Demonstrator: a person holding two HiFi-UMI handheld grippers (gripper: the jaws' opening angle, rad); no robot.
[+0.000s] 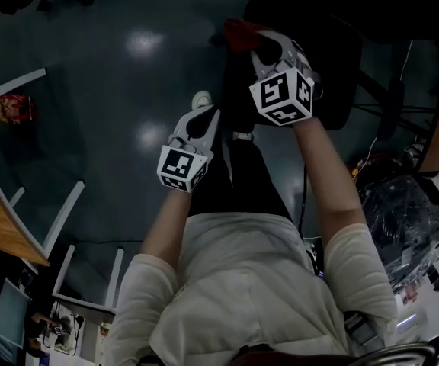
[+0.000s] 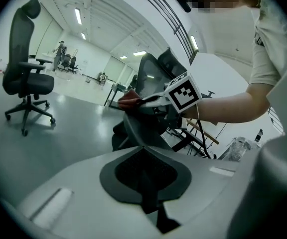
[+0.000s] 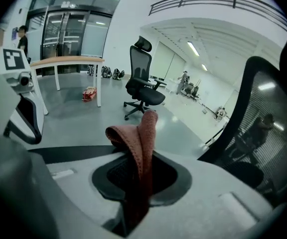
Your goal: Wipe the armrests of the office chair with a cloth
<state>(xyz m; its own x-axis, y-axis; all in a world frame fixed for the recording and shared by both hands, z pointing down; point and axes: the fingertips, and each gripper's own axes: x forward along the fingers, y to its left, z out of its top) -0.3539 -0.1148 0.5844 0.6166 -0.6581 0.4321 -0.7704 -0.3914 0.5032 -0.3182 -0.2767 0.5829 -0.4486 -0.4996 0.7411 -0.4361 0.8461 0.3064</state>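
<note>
Head view: right gripper (image 1: 259, 43) was far, holding red cloth (image 1: 238, 30) by the chair (image 1: 334, 75); left gripper (image 1: 202, 120) sat nearer, to its left.
Left gripper view: fingers (image 2: 83, 193) were closed together, nothing between.
Right gripper view: fingers were clamped on the folded cloth, which stuck up; chair back at right.

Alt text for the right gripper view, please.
The right gripper is shut on a folded reddish cloth that stands up between its jaws. Beyond it, a black office chair stands on the grey floor near a wood-topped table; a mesh chair back fills the right edge.
</note>
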